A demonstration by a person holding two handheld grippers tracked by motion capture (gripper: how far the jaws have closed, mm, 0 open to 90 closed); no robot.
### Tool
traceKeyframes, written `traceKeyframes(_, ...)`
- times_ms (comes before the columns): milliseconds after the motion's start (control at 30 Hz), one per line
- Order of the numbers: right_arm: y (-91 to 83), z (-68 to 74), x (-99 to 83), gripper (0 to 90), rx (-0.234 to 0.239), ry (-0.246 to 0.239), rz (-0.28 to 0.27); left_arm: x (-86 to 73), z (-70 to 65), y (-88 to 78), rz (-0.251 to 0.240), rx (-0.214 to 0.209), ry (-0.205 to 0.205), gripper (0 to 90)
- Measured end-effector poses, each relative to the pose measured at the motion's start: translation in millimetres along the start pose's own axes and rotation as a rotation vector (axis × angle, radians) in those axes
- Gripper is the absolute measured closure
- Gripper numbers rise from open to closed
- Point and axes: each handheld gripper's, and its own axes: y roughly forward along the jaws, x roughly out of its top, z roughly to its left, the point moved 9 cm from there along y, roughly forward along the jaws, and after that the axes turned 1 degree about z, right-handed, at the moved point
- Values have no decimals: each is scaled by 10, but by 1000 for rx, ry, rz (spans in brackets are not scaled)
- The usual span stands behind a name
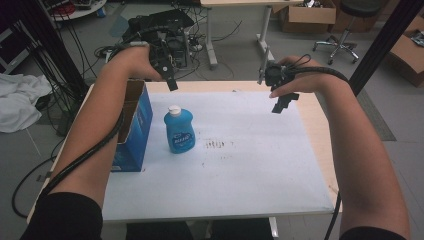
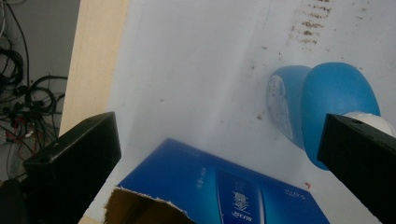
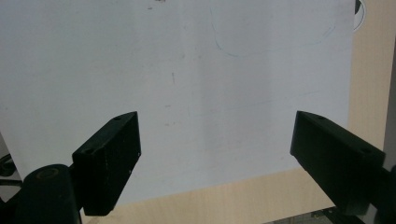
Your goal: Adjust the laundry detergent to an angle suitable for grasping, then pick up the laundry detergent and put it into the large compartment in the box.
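Left claw (image 1: 170,82) apart, right claw (image 1: 283,102) apart, glossy rounded blue plastic bottle (image 1: 179,131), torn cardboard box (image 1: 131,125)

Looking like a lab/workshop: cables (image 1: 75,30) sprawling over the grey floor, cardboard boxes (image 1: 307,14) sitting by a stool (image 1: 345,30), equipment (image 1: 165,30) lying behind the table (image 1: 320,130).

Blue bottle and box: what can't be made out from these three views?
- Blue bottle: label print too small in the high view; in the left gripper view the left tool has a jaw hiding part of its white cap.
- Blue box: contents hidden by its own wall and the left forearm in the high view; cut off by the bottom edge in the left gripper view.
- Marks on the white sheet: too small to read.
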Motion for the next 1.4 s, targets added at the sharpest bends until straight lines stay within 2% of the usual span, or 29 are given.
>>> traceKeyframes(433, -8, -27, -22, 163, -7, 10, -6, 3, 29, 29, 5, 2, -3, 1)
traceKeyframes(767, 66, -24, -35, 163, 4, 14, 3, -7, 43, 68, 15, 4, -9, 1)
traceKeyframes(1033, 28, -13, -62, 163, 0, 11, 0, -41, -6, -113, -1, 21, -10, 1)
traceKeyframes(1133, 21, 7, -59, 163, -2, 3, -4, -65, -56, -186, -18, 22, -14, 1)
traceKeyframes(1400, 6, 64, -63, 163, -7, -4, -12, -165, -196, -268, -22, 16, -23, 1)
